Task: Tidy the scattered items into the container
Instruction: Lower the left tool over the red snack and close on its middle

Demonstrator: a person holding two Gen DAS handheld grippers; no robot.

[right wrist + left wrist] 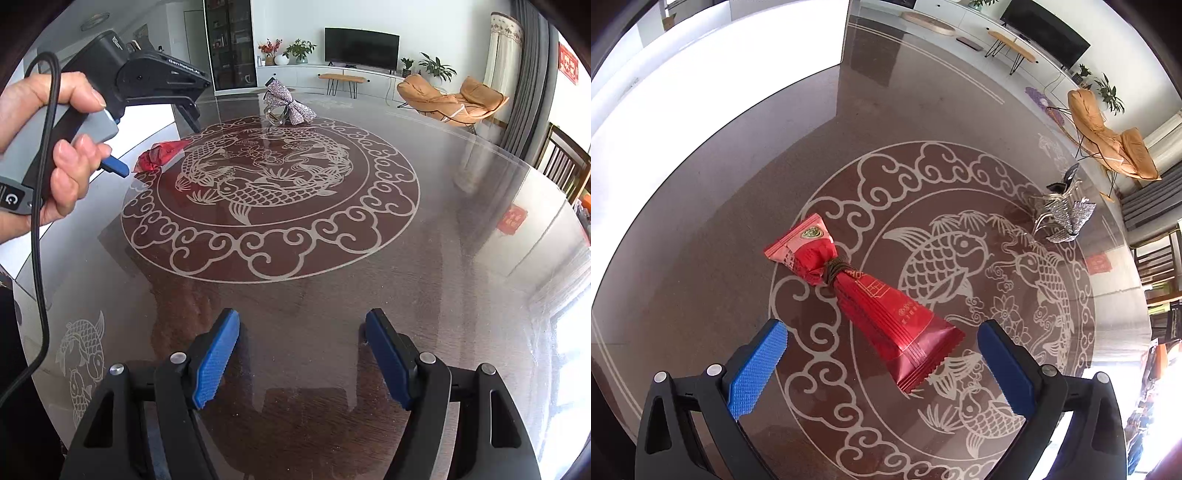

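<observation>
Red packet [862, 295] between spread left gripper [882, 354]

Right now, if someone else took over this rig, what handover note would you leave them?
Left gripper: open, poised over the near end of the red packet bundle, not gripping it.
Right gripper: open, holding nothing, low over bare glass tabletop.
Items: the bundle, tied with a brown band, lies on the left side of the fish medallion; the sparkly bow hair clip sits at the medallion's far edge.
Done: nothing visibly put away; no container shows in either view.
Left: grasp the bundle, find the container, drop it in, then the clip.
</observation>
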